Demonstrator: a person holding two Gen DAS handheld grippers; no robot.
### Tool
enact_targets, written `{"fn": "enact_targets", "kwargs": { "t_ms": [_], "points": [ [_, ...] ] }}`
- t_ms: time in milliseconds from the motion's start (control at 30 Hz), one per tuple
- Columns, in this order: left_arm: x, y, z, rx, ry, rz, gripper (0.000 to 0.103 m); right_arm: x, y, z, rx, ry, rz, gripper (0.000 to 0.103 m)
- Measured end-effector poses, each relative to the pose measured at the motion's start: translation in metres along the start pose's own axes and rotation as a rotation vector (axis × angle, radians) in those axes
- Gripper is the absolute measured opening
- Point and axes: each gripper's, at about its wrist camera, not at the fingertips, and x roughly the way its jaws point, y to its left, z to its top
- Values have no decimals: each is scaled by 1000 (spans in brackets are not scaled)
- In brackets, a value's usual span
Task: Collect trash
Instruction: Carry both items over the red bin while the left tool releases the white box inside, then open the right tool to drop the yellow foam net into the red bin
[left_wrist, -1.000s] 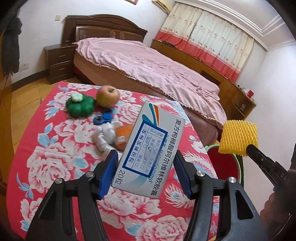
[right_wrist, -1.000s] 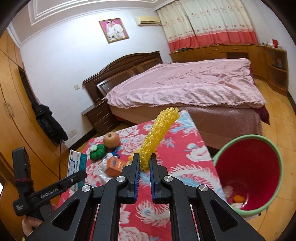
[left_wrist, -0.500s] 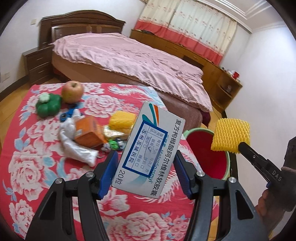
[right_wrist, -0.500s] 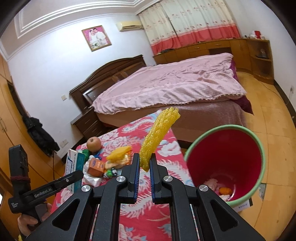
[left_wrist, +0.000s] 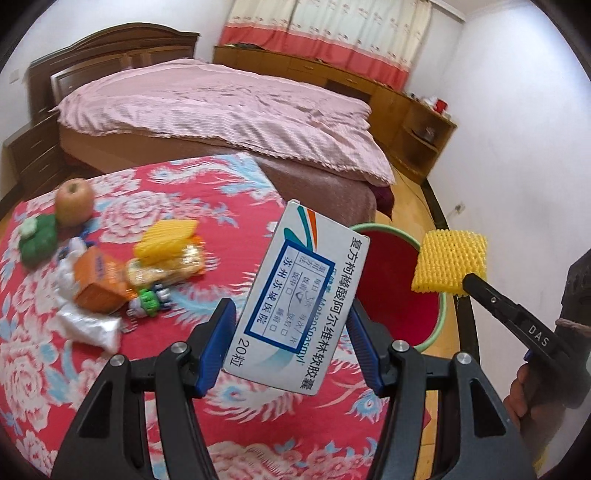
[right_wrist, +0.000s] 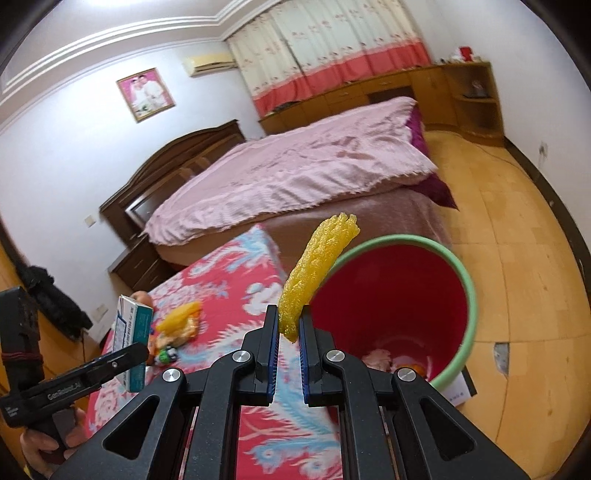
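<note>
My left gripper (left_wrist: 290, 325) is shut on a white medicine box (left_wrist: 301, 295) with blue print, held over the table's right end. My right gripper (right_wrist: 287, 332) is shut on a yellow foam net sleeve (right_wrist: 317, 266), seen edge-on here. In the left wrist view the yellow foam net sleeve (left_wrist: 448, 267) hangs over the rim of the red bin (left_wrist: 391, 295). The red bin (right_wrist: 399, 295) has a green rim, stands on the floor past the table edge and holds some trash at its bottom. The medicine box (right_wrist: 131, 332) also shows at the left of the right wrist view.
On the floral red tablecloth (left_wrist: 221, 206) lie an apple (left_wrist: 74, 201), a green toy (left_wrist: 37, 240), an orange carton (left_wrist: 98, 286), a white plastic bag (left_wrist: 86, 325), a second yellow net on a snack packet (left_wrist: 166, 251) and a small toy. A pink bed (left_wrist: 221, 110) stands behind.
Both grippers have swung to the right toward the bin, each keeping its grip. The bin has grown larger in both views and the table clutter has slid left.
</note>
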Motion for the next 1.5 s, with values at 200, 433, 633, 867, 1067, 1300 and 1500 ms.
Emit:
{"fn": "enact_targets", "kwargs": {
  "t_ms": [200,433,633,867,1067,1300,1500],
  "points": [
    [36,-33,3,75,60,-46,61,11,-26,-4,27,26,-55,10],
    [84,-69,1,141,140,-99,61,21,-54,-12,56,54,-108,10],
    [114,-92,0,191,178,-133,61,24,-74,-15,79,65,-139,13],
    [123,-98,-3,184,188,-134,69,27,-81,-15,89,70,-127,17],
    [118,-91,0,161,173,-118,69,28,-77,-14,86,70,-120,25],
    [97,-72,-1,113,145,-105,69,24,-69,-14,78,68,-113,28],
    [77,-55,1,74,114,-85,69,18,-53,-14,53,59,-97,28]
  ]
}}
